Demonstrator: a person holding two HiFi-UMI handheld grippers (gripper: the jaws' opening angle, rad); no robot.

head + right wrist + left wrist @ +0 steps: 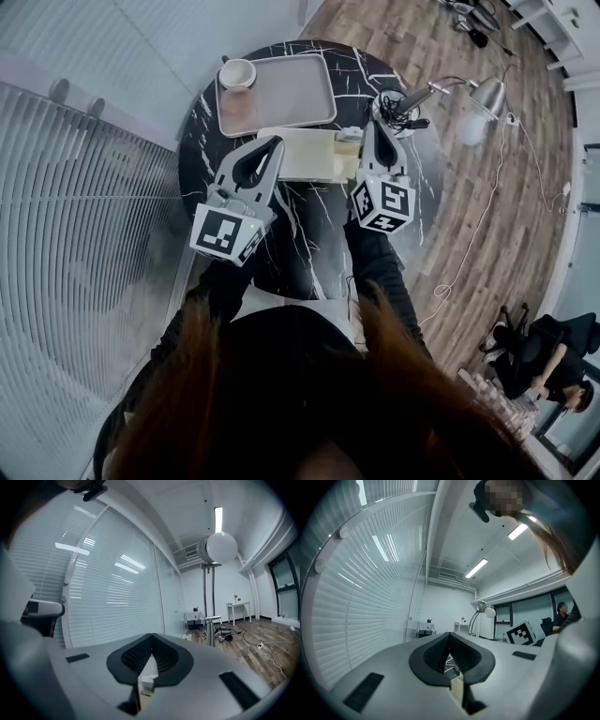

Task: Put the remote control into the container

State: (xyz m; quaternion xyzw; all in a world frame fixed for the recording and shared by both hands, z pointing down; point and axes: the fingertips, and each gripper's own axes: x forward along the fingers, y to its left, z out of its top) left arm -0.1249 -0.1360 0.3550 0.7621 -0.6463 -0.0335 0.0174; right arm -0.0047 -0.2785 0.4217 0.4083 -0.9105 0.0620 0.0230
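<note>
A cream rectangular container (305,155) lies in the middle of the round black marble table (309,225). No remote control can be made out in any view; the pale object at the container's right end (348,141) is too unclear to name. My left gripper (275,141) is held over the container's left end, its tips together with nothing between them. At the right end my right gripper (373,123) is likewise shut and empty. In the right gripper view the pads (151,637) meet, and a pale edge of the container (147,680) shows below them. The left gripper view shows tips (449,634) touching.
A grey tray (281,89) with a white cup (237,73) sits at the table's far side. Beside the right gripper is a holder with cables (398,103) and a desk lamp (487,94). White blinds (84,234) run along the left. A person (548,361) sits far right.
</note>
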